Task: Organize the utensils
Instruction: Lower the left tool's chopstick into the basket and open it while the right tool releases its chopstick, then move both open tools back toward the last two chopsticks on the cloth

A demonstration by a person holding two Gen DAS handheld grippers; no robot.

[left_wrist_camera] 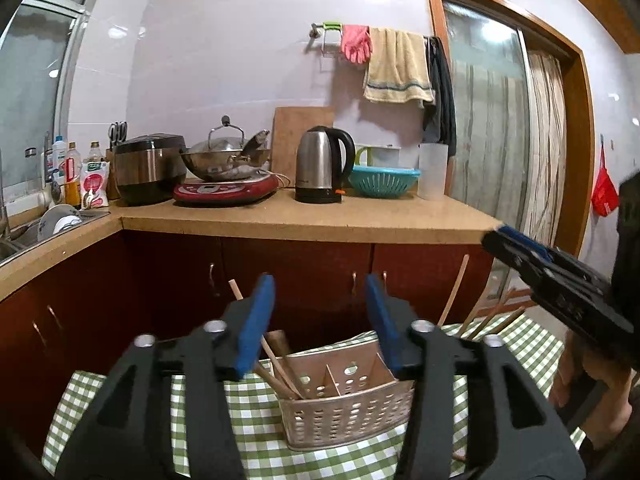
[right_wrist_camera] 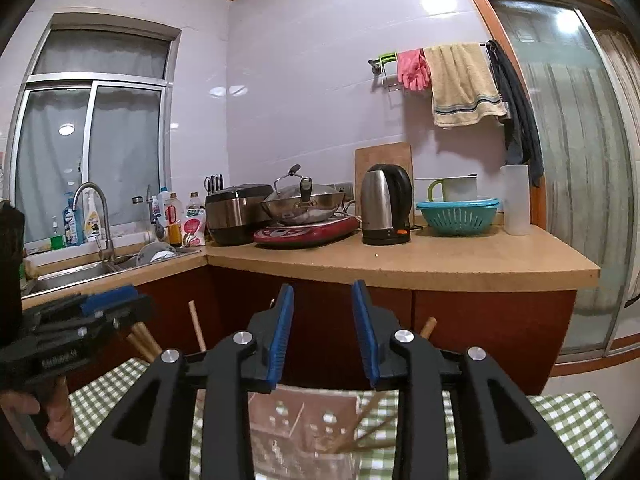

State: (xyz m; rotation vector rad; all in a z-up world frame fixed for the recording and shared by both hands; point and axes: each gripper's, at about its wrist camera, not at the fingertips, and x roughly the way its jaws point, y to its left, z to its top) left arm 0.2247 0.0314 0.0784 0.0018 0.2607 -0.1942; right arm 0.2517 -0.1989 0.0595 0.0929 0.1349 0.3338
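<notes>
Left tongs (left_wrist_camera: 320, 320) and right tongs (right_wrist_camera: 322, 336) both gape, empty.

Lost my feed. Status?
Left gripper open, empty. Right gripper open, empty. Chopsticks standing in holder. Nothing blocking.

Countertop (left_wrist_camera: 304, 220): centre of frame, tan.
Kettle (left_wrist_camera: 324, 164): steel, centre, beside teal colander (left_wrist_camera: 384, 182).
Wok (left_wrist_camera: 224, 158): lidded, on red cooker (left_wrist_camera: 226, 192) (left of centre).
Towel (left_wrist_camera: 396, 66): beige, on upper-right rail.
Sink (right_wrist_camera: 76, 274): left edge.
</notes>
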